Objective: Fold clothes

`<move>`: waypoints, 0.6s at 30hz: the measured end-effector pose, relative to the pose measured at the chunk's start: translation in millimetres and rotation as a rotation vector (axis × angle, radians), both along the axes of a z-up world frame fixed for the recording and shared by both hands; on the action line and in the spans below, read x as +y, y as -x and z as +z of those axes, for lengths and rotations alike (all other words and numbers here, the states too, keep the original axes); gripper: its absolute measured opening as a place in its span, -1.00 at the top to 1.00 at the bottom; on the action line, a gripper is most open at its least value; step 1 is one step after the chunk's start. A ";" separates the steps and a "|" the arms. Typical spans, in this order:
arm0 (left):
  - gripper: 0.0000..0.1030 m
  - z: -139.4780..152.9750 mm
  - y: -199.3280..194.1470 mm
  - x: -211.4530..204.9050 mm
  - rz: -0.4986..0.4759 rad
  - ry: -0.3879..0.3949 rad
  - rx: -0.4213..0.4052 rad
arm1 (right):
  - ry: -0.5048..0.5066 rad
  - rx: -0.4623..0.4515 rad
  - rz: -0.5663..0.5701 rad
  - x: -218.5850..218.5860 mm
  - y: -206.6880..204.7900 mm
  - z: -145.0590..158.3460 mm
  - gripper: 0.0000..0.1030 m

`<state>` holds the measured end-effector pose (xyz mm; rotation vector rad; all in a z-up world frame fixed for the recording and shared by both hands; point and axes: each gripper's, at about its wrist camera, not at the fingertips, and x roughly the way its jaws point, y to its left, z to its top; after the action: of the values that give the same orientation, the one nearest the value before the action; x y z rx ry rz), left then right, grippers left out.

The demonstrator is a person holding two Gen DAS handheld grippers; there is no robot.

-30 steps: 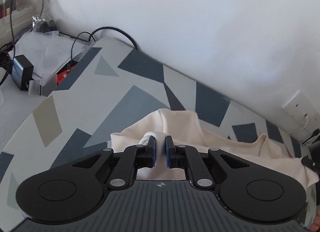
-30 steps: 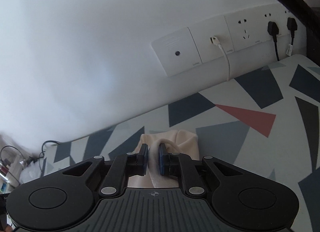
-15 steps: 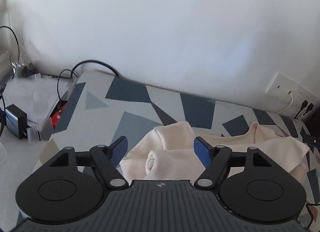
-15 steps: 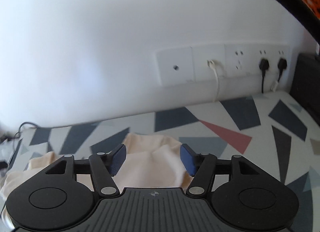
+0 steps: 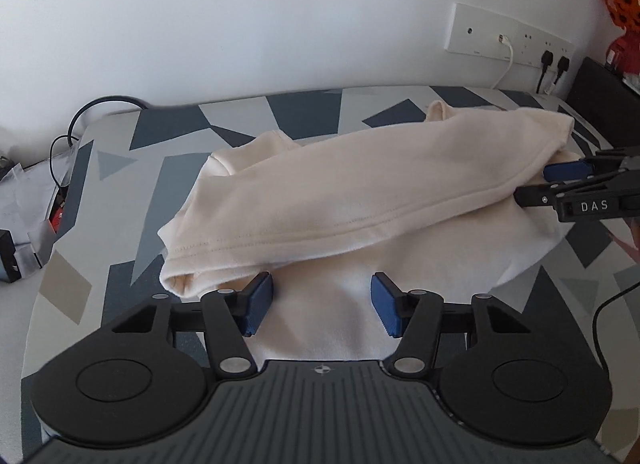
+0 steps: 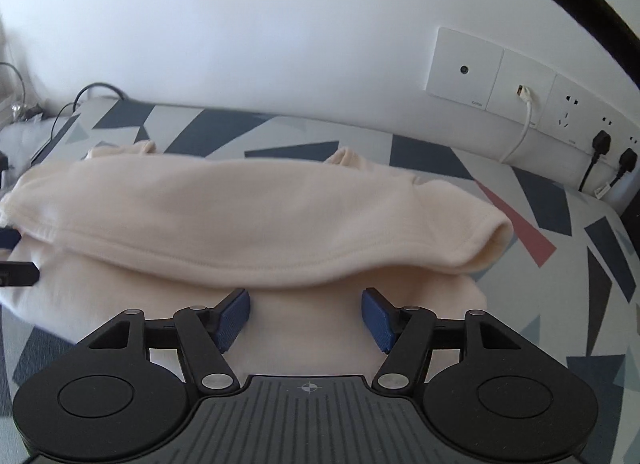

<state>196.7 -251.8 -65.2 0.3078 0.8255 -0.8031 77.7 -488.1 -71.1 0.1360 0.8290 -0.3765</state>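
Note:
A cream garment [image 5: 352,191] lies folded over on the table with the grey and blue geometric cloth [image 5: 280,111]. Its hem edge runs across the top layer. It also shows in the right wrist view [image 6: 240,215]. My left gripper [image 5: 320,304] is open and empty, just in front of the garment's near left end. My right gripper [image 6: 306,318] is open and empty, in front of the garment's near edge. The right gripper's fingers [image 5: 568,171] show in the left wrist view at the garment's right end.
Wall sockets with plugged cables [image 6: 524,99] sit on the white wall behind the table. Cables, papers and a small black box [image 5: 24,199] crowd the left side. Orange flowers in a red vase [image 5: 624,23] stand at the far right. A black cable [image 5: 608,320] lies at the near right.
Both grippers were shut on the garment's corners, then opened and let go. They have pulled back toward me, and the garment now lies folded over itself.

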 end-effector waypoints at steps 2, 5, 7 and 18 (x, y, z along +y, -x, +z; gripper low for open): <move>-0.09 -1.6 -10.2 -1.2 0.027 0.027 0.031 | 0.006 0.006 0.001 -0.7 -6.9 -3.2 -0.14; -0.09 -4.0 -21.1 -2.9 0.068 0.046 0.052 | 0.004 -0.018 -0.008 -10.9 -17.1 -1.0 -0.20; -0.09 -1.8 -24.7 -5.8 0.078 0.046 0.046 | -0.001 -0.047 -0.019 -20.1 -23.9 3.0 -0.21; -0.16 43.7 -114.5 -41.3 0.326 0.135 -0.044 | -0.018 -0.240 -0.133 -78.8 -64.4 35.2 -0.19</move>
<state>311.2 -293.1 -21.5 0.0670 0.7521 -0.5415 142.1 -566.9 -35.9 0.2494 0.5882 -0.4683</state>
